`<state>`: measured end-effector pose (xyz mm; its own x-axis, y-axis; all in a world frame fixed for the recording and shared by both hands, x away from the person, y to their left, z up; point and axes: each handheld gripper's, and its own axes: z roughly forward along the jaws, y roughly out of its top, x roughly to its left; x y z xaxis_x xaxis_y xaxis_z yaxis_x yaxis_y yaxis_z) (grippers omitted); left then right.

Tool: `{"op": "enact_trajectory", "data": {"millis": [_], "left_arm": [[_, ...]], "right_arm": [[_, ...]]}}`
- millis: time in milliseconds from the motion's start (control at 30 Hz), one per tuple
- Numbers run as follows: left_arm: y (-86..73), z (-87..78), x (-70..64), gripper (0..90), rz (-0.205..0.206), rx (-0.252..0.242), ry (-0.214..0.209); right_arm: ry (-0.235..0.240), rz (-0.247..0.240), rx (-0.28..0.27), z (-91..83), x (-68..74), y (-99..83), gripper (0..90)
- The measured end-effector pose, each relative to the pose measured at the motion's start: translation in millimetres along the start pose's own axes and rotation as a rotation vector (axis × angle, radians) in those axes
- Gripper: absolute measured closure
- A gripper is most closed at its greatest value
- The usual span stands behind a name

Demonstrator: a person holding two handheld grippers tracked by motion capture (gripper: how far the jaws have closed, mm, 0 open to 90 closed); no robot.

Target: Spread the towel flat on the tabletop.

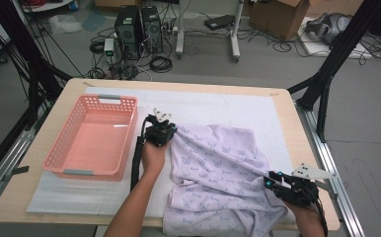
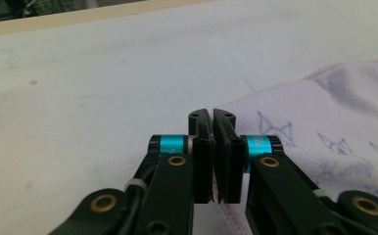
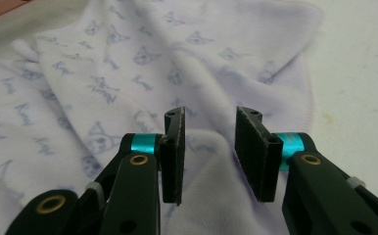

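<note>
White matting carries the rumpled cloth (image 1: 218,173): left gripper (image 2: 211,117) pinches its far corner, right gripper (image 3: 209,122) gapes over its near edge (spreading barely begun).

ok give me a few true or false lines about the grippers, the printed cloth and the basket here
1. The left gripper is shut on an edge of the lavender cloth. True.
2. The right gripper is clamped tight on the cloth. False: its jaws stand apart, with a ridge of cloth between them.
3. The pink basket holds the cloth. False: the cloth lies on the white mat, beside the basket.
4. The basket sits to the left of the cloth in the high view. True.
5. The cloth is plain, with no print. False: it carries small bluish figures and words.
</note>
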<state>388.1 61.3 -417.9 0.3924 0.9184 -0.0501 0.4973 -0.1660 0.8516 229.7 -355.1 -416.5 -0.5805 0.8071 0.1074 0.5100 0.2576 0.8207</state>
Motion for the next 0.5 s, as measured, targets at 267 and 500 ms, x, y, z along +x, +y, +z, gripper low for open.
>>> {"op": "enact_trajectory", "data": {"millis": [267, 500], "left_arm": [[-3.0, -5.9, 3.9, 51.1, -0.031, 0.035, -0.108], [-22.3, 1.4, 0.9, 49.4, -0.019, 0.092, -0.156]], "right_arm": [[-0.129, 0.045, 0.044, 32.5, -28.6, 23.5, 55.7], [-0.227, 0.05, 0.163, 85.2, -45.4, 32.6, 67.2]]}}
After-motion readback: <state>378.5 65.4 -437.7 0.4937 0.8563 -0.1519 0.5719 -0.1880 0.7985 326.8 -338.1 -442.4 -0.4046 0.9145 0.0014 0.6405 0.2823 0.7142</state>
